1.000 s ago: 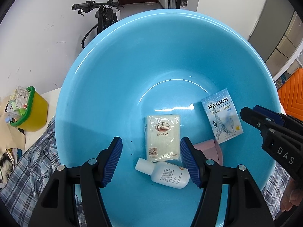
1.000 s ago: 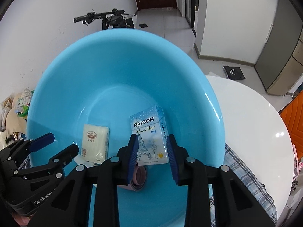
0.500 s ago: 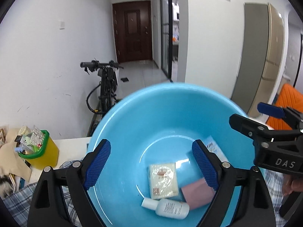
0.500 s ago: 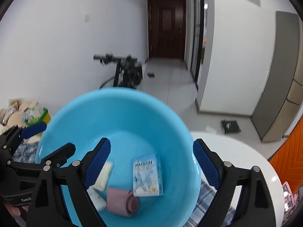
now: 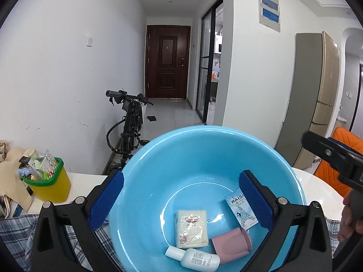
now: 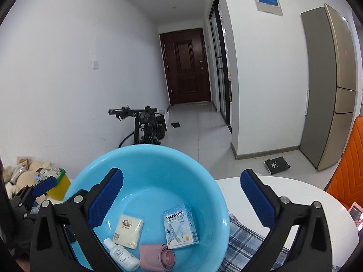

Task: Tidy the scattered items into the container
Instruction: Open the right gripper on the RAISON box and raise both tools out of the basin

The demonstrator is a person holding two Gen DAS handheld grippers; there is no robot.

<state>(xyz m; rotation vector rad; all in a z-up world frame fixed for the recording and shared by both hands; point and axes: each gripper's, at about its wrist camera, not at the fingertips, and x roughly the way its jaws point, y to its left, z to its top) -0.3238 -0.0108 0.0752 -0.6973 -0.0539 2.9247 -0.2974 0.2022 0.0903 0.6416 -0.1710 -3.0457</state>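
Note:
A large blue basin (image 5: 204,145) (image 6: 127,158) stands on the table. In it lie a pale tissue pack (image 5: 191,225) (image 6: 128,231), a white bottle (image 5: 195,259) (image 6: 121,255), a pink folded cup (image 5: 231,243) (image 6: 156,257) and a blue RAISON box (image 5: 240,209) (image 6: 180,226). My left gripper (image 5: 180,200) is open and empty, raised above the basin's near side. My right gripper (image 6: 181,200) is open and empty, raised above the basin's right side. The right gripper also shows at the right edge of the left wrist view (image 5: 335,161).
A yellow tub with a green rim (image 5: 46,184) (image 6: 57,181), full of small items, stands left of the basin. A checked cloth (image 5: 15,233) (image 6: 247,242) lies under the basin on a white round table (image 6: 295,190). A bicycle (image 5: 129,127) leans against the wall behind. An orange chair (image 6: 349,165) stands right.
Both grippers have risen and pulled back from the basin. The right one has opened wide and let go of the RAISON box, which now lies in the basin. The left has opened wider.

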